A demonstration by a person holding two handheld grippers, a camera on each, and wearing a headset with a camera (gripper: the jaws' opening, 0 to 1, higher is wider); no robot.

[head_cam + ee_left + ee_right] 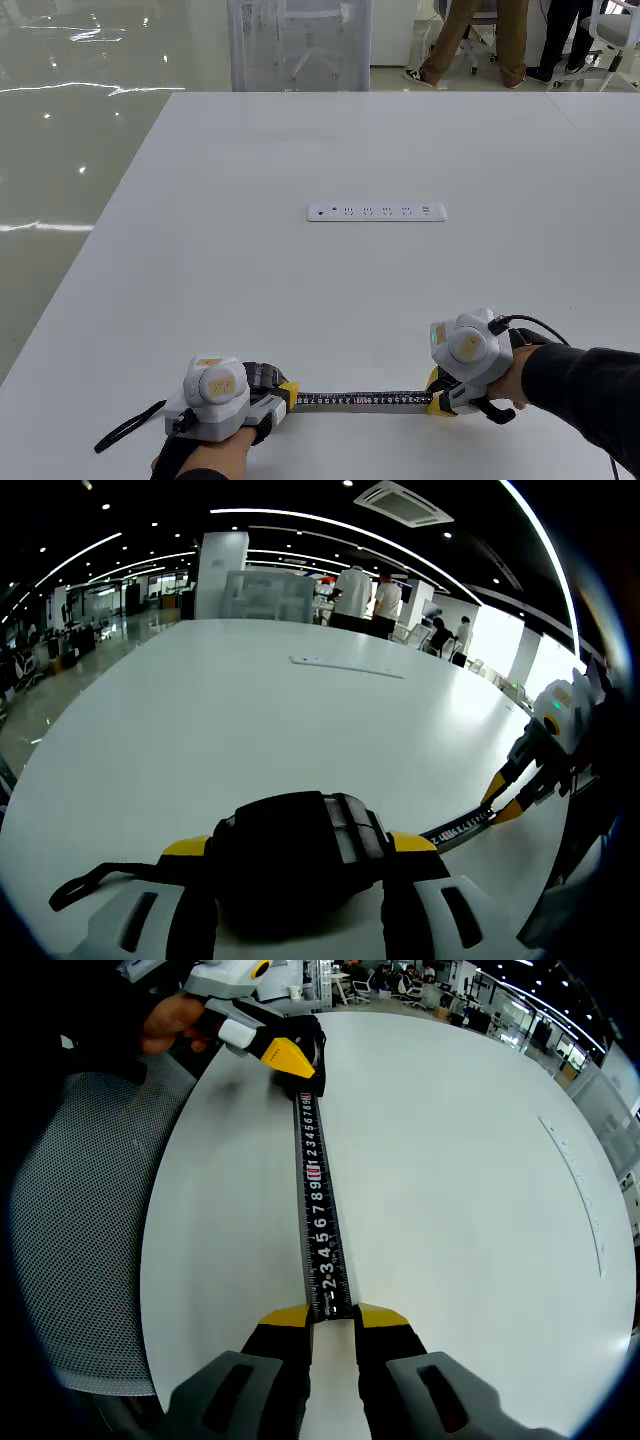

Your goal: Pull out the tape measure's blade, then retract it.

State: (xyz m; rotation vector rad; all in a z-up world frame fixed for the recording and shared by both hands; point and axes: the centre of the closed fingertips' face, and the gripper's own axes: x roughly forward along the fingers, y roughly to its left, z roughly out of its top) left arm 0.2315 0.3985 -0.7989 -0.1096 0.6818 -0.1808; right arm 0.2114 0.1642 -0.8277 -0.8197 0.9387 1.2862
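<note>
The tape measure's blade (pixel 360 401) lies pulled out and flat on the white table (pixel 300 280). In the head view it runs across the lower part of the frame, from lower left to lower right, between the two grippers.

The left gripper (pixel 300 842) has its jaws clamped on the black tape measure case (pixel 295 885). In the left gripper view the case sits at the bottom centre, between the two yellow jaw tips. A black strap (pixel 125 428) goes out from the case toward the left.

The right gripper (pixel 332 1316) has its jaws pressed together on the free end of the blade. In the right gripper view the yellow tips pinch this end at the bottom centre. From there the numbered blade runs straight up to the case near the top of the frame.

A white power strip (pixel 377 211) lies on the table at the centre of the head view, well apart from the tape. A grey mesh chair (pixel 70 1210) is at the left of the right gripper view. The legs of people (pixel 480 40) are beyond the far edge of the table, at the upper right of the head view.
</note>
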